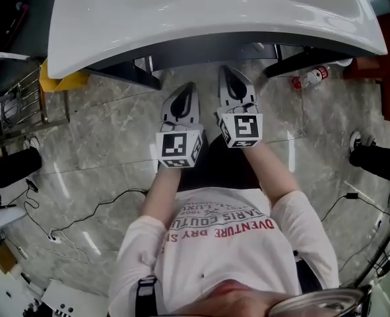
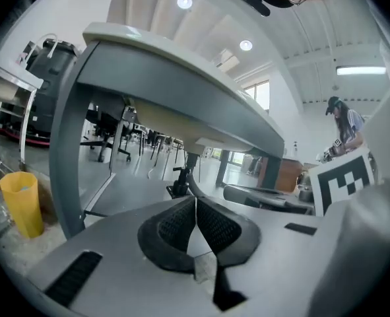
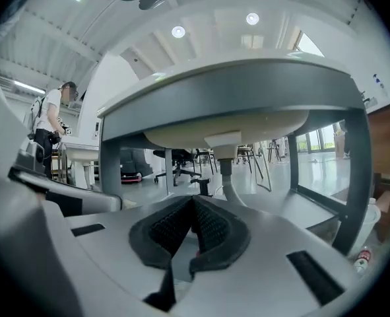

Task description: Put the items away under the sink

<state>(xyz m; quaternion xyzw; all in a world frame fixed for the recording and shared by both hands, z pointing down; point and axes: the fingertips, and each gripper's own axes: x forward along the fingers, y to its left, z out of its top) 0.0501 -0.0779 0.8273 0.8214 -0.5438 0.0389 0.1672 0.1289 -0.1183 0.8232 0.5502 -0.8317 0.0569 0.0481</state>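
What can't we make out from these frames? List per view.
- Head view: the sink covers the space below it, so whatever is stored there is hidden.
- Head view: the top edge cuts off the back of the sink, so no tap shows.
- Head view: the bottle on the floor is too small for its label to be read.
- Left gripper view: the yellow bin is seen from the side, so its contents can't be told.

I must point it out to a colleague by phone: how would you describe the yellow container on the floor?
Start at the white sink and go to its left end, as the person faces it. On the floor there, just outside the grey leg, stands the yellow bin, upright and open-topped; nothing else nearby is yellow.
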